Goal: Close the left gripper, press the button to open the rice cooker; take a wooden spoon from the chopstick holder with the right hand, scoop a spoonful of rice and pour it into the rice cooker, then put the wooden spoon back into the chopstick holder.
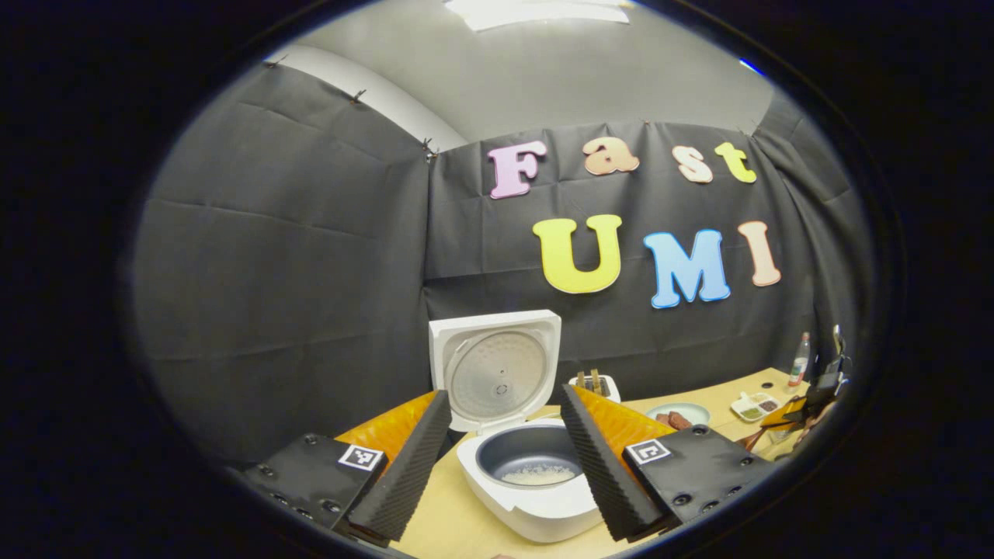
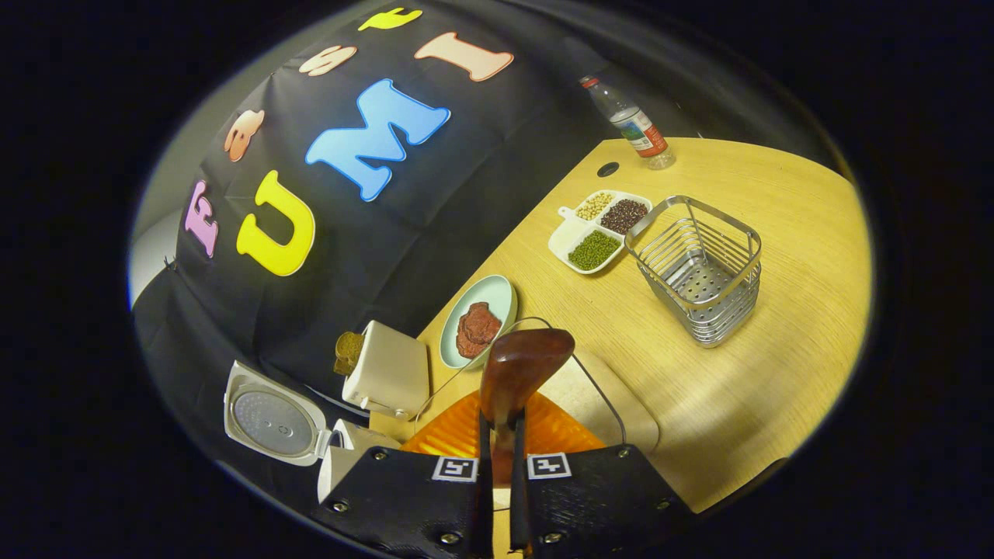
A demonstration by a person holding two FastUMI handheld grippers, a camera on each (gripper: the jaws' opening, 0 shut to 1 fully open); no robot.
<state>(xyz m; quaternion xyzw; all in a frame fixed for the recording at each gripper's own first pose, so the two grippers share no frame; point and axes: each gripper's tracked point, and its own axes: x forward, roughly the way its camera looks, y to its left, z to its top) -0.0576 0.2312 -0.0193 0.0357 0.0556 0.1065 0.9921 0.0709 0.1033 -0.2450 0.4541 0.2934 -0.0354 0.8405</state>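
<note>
Above the bench (image 2: 776,373), right claw (image 2: 501,435) pinches the wooden spoon (image 2: 520,369).
Left claw (image 1: 505,458) spread before the open rice cooker (image 1: 520,458).

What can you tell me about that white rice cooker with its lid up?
The rice cooker is white and rounded, standing on the wooden table. Its lid stands open and upright, showing a silvery round inner plate. The dark inner pot holds a thin layer of white rice. Neither gripper touches it.
</note>
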